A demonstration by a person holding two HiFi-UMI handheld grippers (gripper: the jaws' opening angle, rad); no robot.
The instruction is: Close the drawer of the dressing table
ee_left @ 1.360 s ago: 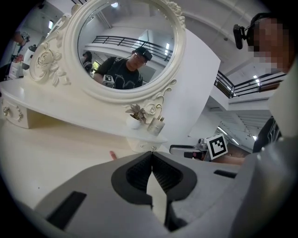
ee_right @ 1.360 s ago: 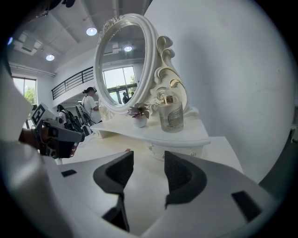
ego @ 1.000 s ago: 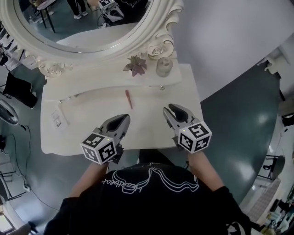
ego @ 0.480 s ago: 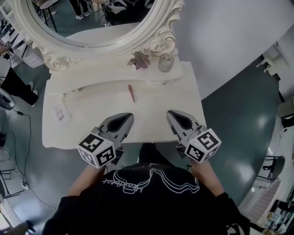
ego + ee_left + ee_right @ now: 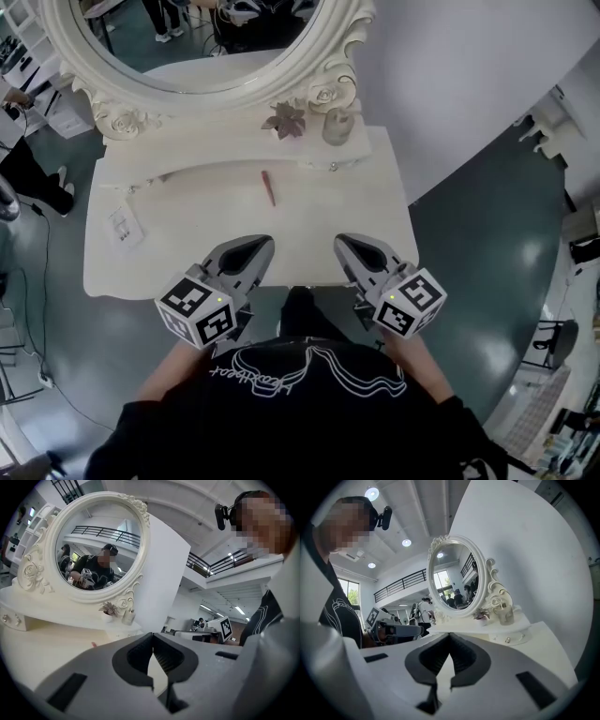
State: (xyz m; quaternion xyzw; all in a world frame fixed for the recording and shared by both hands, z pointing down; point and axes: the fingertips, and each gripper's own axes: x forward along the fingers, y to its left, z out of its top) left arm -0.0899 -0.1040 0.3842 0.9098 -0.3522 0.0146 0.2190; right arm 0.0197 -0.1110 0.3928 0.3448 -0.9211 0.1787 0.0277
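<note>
The white dressing table (image 5: 187, 248) stands in front of me, its oval mirror (image 5: 187, 47) at the back. No drawer sticks out past its front edge in the head view, and the drawer front is hidden under the top. My left gripper (image 5: 262, 242) hangs over the front edge left of centre, shut with nothing between the jaws (image 5: 152, 635). My right gripper (image 5: 343, 240) hangs level with it to the right, also shut and empty (image 5: 449, 636). Neither touches the table.
A red pencil-like stick (image 5: 269, 187) lies mid-table and a small card (image 5: 122, 225) lies at the left. On the raised back shelf stand a small plant (image 5: 287, 120) and a glass jar (image 5: 338, 125). Dark floor surrounds the table, and a white wall rises behind it.
Both grippers have drawn back from above the tabletop toward my body, to its front edge, and risen a little. The things on the table lie where they did.
</note>
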